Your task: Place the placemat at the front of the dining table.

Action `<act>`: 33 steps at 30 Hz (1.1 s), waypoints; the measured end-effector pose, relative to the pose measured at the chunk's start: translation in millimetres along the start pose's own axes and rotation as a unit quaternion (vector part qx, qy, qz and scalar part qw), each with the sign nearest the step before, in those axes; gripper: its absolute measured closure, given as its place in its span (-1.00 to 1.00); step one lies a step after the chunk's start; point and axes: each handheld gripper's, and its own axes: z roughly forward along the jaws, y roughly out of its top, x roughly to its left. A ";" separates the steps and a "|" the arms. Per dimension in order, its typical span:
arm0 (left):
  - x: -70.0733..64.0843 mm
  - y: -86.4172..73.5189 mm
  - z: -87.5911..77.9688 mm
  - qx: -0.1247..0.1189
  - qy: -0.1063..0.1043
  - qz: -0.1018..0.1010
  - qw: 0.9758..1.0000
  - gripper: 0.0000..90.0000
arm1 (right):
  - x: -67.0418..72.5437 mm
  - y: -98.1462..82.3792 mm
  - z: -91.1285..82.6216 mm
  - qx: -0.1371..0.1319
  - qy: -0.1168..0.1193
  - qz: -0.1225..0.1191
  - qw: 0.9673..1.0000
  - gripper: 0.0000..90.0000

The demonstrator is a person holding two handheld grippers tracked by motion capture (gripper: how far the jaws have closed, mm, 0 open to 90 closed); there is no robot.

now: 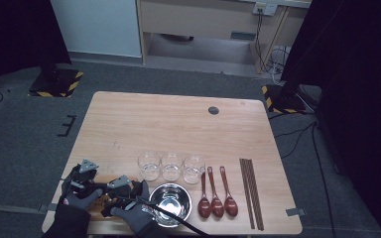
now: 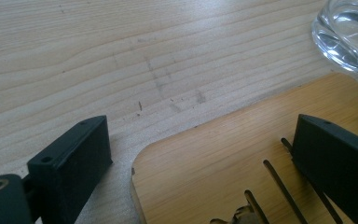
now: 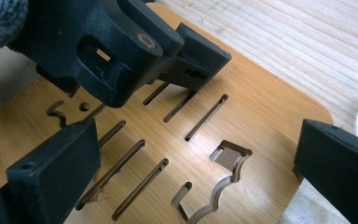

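Both grippers sit over the slotted wooden board (image 3: 256, 116) – left gripper (image 2: 200, 154) and right gripper (image 3: 196, 168) spread wide (nothing clamped), near a glass (image 2: 349, 35).

far tabletop (image 1: 178, 119) free | glasses (image 1: 171, 166), bowl (image 1: 170, 197) block right

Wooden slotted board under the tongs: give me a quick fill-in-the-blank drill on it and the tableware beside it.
1. Both tongs, left tongs and right tongs, hang over the wooden board with jaws ____.
2. Behind the metal bowl stand ____ clear glasses.
3. The three spoons lie between the bowl and the ____.
4. The board lies to the ____ of the bowl in the high view.

Missing words: open; three; chopsticks; left
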 end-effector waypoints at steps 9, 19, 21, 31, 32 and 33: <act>3.3 1.5 0.5 0.002 -0.009 0.003 1.000 -0.89 | -2.4 0.5 0.8 -0.005 -0.014 0.011 1.000 -0.98; 6.4 2.9 0.7 0.004 -0.010 0.004 1.000 -0.87 | -5.0 -0.5 0.4 -0.005 -0.023 0.018 1.000 -0.97; 7.1 3.6 1.1 0.004 -0.009 0.002 1.000 -0.87 | -4.7 -1.2 1.5 -0.005 -0.024 0.017 1.000 -0.96; 6.9 7.0 5.1 0.002 -0.003 -0.005 1.000 -0.88 | -4.7 -0.1 4.5 -0.014 -0.035 0.021 0.999 -0.98; 6.7 7.0 5.3 0.001 -0.002 -0.005 1.000 -0.88 | -4.6 -0.5 4.6 -0.017 -0.037 0.019 0.999 -0.98; 6.7 7.0 5.3 0.001 -0.002 -0.005 1.000 -0.88 | -4.6 -0.5 4.6 -0.017 -0.037 0.019 0.999 -0.98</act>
